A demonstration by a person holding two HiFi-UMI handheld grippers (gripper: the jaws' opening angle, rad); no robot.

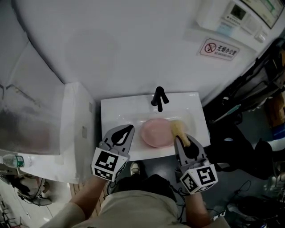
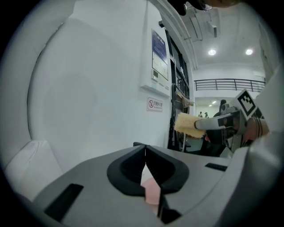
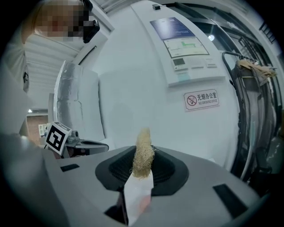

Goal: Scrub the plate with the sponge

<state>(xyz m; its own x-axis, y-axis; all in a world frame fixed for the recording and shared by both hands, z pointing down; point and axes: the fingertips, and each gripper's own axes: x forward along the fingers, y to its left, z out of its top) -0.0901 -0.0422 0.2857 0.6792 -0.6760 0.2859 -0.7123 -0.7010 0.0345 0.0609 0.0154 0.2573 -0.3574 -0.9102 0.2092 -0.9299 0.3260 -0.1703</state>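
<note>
A round pink plate lies in the white sink. My right gripper is shut on a yellow fibrous sponge, which hangs over the plate's right rim. In the right gripper view the sponge stands upright, pinched between the jaws. My left gripper hovers over the sink's left part, beside the plate, shut with nothing in it. In the left gripper view its jaws meet in a thin line, the plate shows pink below them, and the sponge is off to the right.
A black faucet stands at the sink's back edge. A white box-like unit borders the sink on the left, with a bottle beyond it. On the curved white wall are a no-smoking sign and a control panel.
</note>
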